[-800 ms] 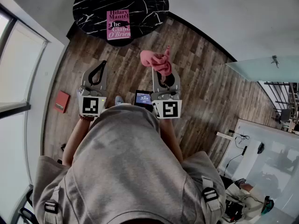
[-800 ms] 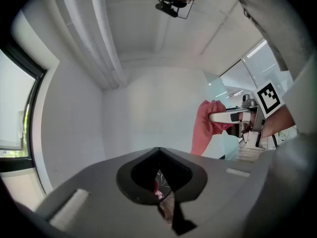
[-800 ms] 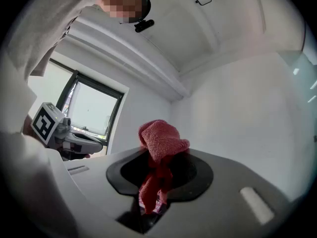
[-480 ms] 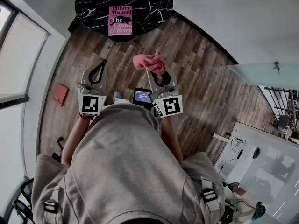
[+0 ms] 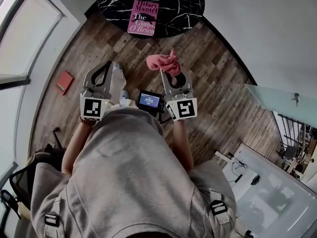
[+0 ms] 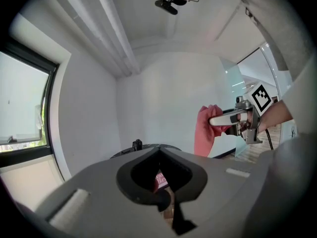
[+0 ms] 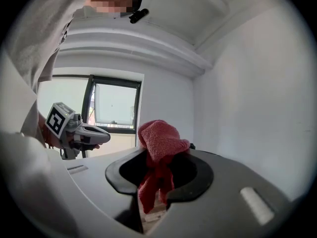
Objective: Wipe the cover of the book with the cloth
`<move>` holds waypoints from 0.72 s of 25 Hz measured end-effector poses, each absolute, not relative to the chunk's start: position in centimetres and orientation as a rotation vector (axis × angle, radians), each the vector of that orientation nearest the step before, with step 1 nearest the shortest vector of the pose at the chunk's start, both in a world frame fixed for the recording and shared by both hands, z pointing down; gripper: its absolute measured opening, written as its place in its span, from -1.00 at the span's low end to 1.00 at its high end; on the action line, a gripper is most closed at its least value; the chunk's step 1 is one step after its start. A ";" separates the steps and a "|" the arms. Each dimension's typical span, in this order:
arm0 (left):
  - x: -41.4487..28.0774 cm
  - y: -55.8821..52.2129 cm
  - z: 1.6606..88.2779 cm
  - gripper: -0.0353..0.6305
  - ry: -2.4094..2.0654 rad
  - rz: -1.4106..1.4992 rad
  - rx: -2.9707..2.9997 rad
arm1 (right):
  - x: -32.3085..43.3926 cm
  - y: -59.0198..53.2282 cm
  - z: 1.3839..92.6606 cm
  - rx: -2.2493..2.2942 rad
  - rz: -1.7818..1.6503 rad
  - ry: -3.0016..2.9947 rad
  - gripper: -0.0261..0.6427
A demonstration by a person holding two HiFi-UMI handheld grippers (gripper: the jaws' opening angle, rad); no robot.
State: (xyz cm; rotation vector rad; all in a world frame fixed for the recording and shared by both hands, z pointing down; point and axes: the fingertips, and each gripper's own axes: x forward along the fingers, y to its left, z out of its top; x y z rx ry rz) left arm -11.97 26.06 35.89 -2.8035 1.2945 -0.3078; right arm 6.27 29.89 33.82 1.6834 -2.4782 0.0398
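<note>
**Q:** State of the left gripper (image 5: 109,64)?

**A:** Shut tight, with nothing between the jaws. Held close to level above the wooden floor (image 5: 218,88), to the left of the right gripper (image 5: 167,73) and apart from it.

**Q:** And of the right gripper?

**A:** Clamped on the pink cloth (image 5: 163,63). Bunched into a lump above the jaw tips, with looser ends hanging down through the jaw opening, as seen in the right gripper view.

**Q:** Position of the book (image 5: 143,18)?

**A:** Flat on the round black marbled table (image 5: 183,6) at the far end of the scene, pink cover up. Placed left of the table's middle, toward its near edge. Well apart from both grippers and from the cloth. Partly visible also through the opening behind the shut jaws in the left gripper view.

**Q:** Other items in the head view?

**A:** A small lit screen (image 5: 149,100) between the two grippers, close to the body. A flat red object (image 5: 64,82) on the floor at the left, beside the window wall. A grey hooded top (image 5: 129,172) across the near part of the view.
</note>
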 end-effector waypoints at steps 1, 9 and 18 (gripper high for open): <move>-12.1 25.2 36.4 -0.89 1.300 -0.316 -2.800 | 6.5 28.7 34.3 1.674 0.059 -2.463 -0.52; -10.8 16.2 40.7 -0.89 1.312 -0.389 -2.780 | 8.9 18.7 37.8 1.427 0.109 -2.343 -0.52; -7.1 4.4 45.5 -0.89 1.259 -0.464 -2.827 | 10.5 3.5 43.1 1.105 0.139 -2.205 -0.52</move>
